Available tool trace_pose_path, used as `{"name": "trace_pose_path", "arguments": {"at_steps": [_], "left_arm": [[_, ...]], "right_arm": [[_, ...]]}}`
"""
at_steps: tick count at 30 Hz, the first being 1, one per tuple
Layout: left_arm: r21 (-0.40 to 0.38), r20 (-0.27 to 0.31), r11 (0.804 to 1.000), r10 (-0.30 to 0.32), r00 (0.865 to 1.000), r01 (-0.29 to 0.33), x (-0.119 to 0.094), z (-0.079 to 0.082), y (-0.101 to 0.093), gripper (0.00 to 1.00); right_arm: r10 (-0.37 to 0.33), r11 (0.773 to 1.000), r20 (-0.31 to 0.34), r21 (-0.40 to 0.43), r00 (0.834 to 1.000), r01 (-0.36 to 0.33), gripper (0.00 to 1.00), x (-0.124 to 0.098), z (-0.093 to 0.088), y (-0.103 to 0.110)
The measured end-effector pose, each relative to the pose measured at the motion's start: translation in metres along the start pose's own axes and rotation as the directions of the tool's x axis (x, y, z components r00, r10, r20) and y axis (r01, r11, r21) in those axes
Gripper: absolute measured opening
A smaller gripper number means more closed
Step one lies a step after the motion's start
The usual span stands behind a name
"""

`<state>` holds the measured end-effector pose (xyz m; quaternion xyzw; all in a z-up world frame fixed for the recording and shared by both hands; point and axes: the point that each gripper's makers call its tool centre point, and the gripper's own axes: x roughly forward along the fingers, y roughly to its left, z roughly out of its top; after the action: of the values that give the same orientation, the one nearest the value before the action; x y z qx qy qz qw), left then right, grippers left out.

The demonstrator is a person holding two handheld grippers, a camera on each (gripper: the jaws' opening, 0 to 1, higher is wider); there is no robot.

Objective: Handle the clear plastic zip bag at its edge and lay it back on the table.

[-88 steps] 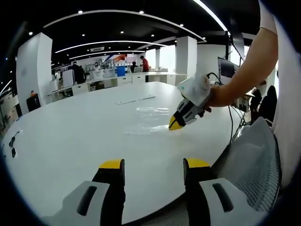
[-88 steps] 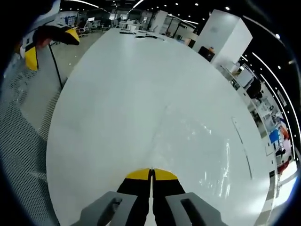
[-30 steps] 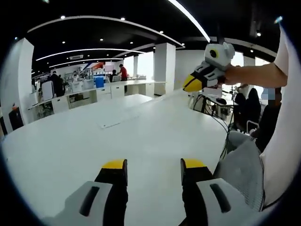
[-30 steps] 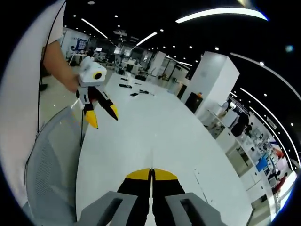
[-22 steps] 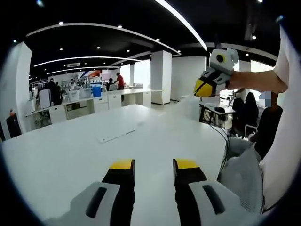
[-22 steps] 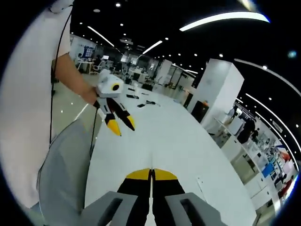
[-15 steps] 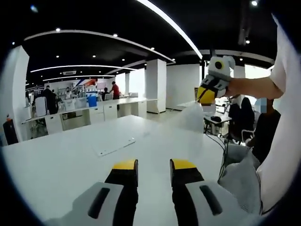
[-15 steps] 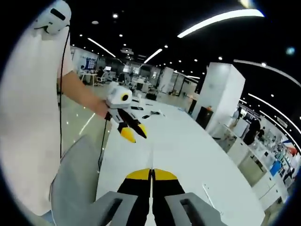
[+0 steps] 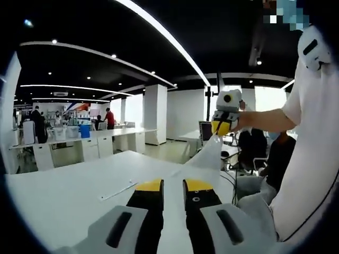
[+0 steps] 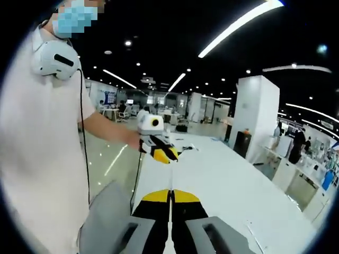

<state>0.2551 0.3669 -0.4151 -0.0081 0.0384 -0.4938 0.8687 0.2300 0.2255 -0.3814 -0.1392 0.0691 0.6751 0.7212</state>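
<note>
The clear plastic zip bag [image 9: 209, 154] hangs in the air above the white table [image 9: 63, 185]. My right gripper [image 9: 220, 128] is shut on its top edge, held up by a bare arm. In the right gripper view my right gripper [image 10: 170, 194] has its yellow tips pressed together, and the bag [image 10: 170, 177] shows as a thin edge-on line running toward my left gripper [image 10: 165, 154]. In the left gripper view my left gripper [image 9: 174, 185] has only a narrow gap between its jaws, just below the bag's lower corner; I cannot tell whether it touches the film.
A grey mesh chair [image 10: 106, 217] stands at the table's near edge, beside the person in white. A thin white strip [image 9: 119, 191] lies on the table. Desks, people and a white pillar [image 10: 257, 114] stand far behind.
My right gripper has lifted the bag off the table and raised it high. My left gripper's jaws have narrowed from wide open to a slim gap and moved closer to the bag.
</note>
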Motion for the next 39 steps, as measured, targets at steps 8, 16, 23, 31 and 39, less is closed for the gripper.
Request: {"name": "trace_pose_path", "arguments": {"at_steps": [8,16,23,31,39], "left_arm": [[0.036,0.023,0.999,-0.036,0.999,0.035,0.0,0.018,-0.003,0.1],[0.023,0.021,0.998,-0.062,0.998,0.061,0.002,0.015,-0.001,0.06],[0.012,0.041,0.994,-0.108,0.993,0.108,0.004,0.018,-0.01,0.04],[0.002,0.043,0.99,-0.14,0.989,0.14,0.004,0.019,-0.017,0.0],[-0.009,0.04,0.99,-0.142,0.989,0.143,0.005,0.017,-0.016,0.0]], "right_arm": [[0.025,1.0,0.061,0.013,0.998,-0.026,0.0,-0.007,0.02,0.003],[0.048,0.999,0.072,0.021,0.996,-0.05,0.0,-0.013,0.022,0.002],[0.051,0.998,0.075,0.045,0.996,-0.054,0.0,-0.011,0.022,0.005],[0.043,0.995,0.063,0.086,0.997,-0.048,0.0,-0.01,0.017,0.0],[0.0,0.991,-0.002,0.135,1.0,0.0,0.0,-0.004,-0.005,-0.01]]}}
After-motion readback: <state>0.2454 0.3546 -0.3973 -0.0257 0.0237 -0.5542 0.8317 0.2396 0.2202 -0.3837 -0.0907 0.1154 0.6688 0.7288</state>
